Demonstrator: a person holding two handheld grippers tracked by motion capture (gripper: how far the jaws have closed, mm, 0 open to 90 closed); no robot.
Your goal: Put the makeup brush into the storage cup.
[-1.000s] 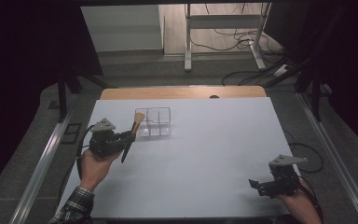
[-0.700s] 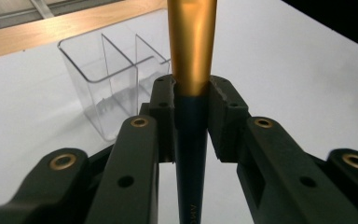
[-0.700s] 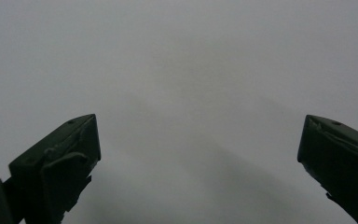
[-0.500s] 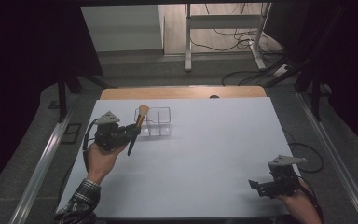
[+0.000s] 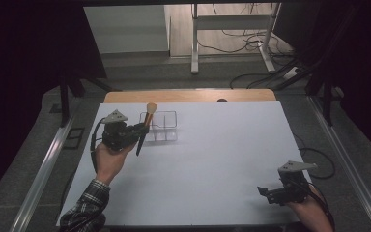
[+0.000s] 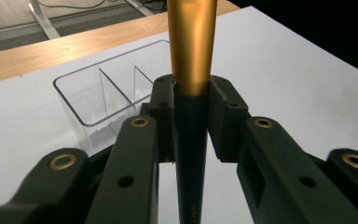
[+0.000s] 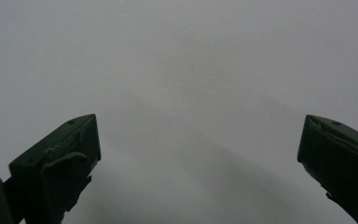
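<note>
High view, with both gripper views. A makeup brush with a dark tapered handle, a gold metal ferrule and a pale bristle head [image 5: 145, 128] is seen left of centre in the frame, clamped in the left gripper [image 5: 139, 131]. In the left gripper view the two black jaws are closed tight on the brush [image 6: 189, 98] at the junction of dark handle and gold ferrule, so that the bristle end rises out of the top of that picture. In the high view the brush is held steeply, head uppermost and leaning toward the top of the frame, its dark tail pointing down at the white table top [image 5: 222, 159].

Just to the right of the brush, a clear plastic organiser tray with thin dividers [image 5: 162, 126] stands on the table; in the left gripper view its compartments [image 6: 103, 95] appear empty, directly beyond the jaws. The brush is judged to be lifted and brought up beside the tray, but not yet over or inside any compartment; lowering it in and releasing it are judged to remain.

The right gripper [image 5: 266, 192] lies at the lower right of the high view, well apart from the tray. Its jaws stand wide apart over bare table, with nothing between them.
</note>
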